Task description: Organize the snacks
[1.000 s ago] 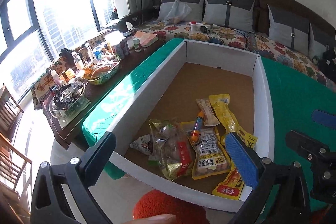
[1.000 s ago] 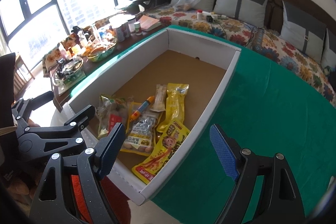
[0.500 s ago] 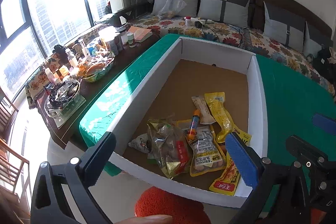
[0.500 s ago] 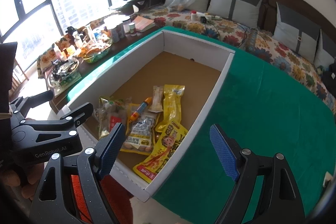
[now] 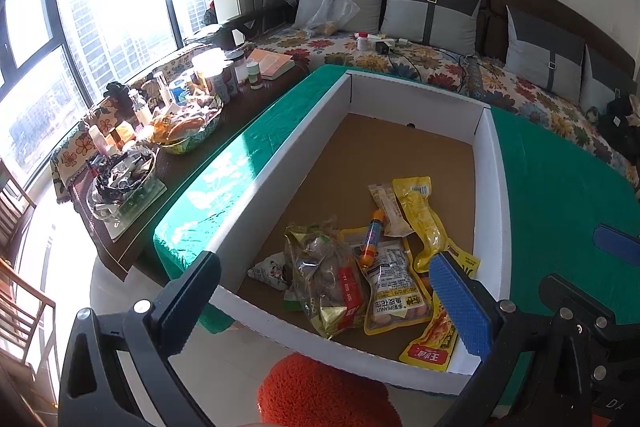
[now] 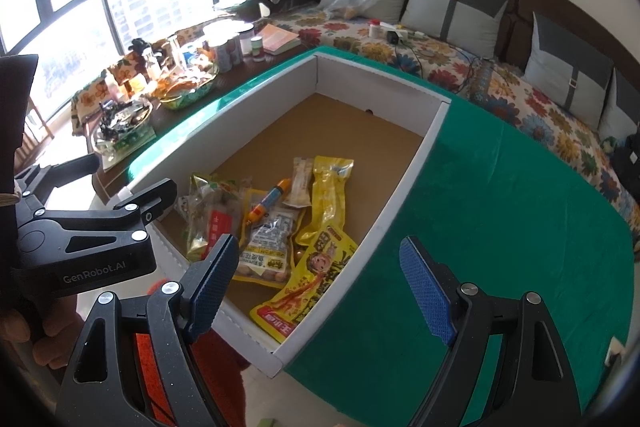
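A white cardboard box (image 5: 490, 207) with a brown floor lies on the green cloth (image 6: 500, 227). At its near end several snacks are piled: a clear bag with a red label (image 5: 324, 279), a peanut pack (image 5: 394, 283), an orange tube (image 5: 370, 239), a long yellow pack (image 5: 424, 215), a beige bar (image 5: 390, 205) and a yellow-red pack (image 6: 308, 279). My left gripper (image 5: 324, 291) hovers open above the box's near edge, with nothing between its fingers. My right gripper (image 6: 320, 263) is open too, above the box's near right corner (image 6: 372, 231).
A dark side table (image 5: 224, 131) on the left carries bottles, jars, a book and glass bowls. A flowered sofa (image 5: 440, 63) with grey cushions runs behind. An orange stool (image 5: 320, 391) sits below the box's near edge. Green cloth spreads to the right of the box.
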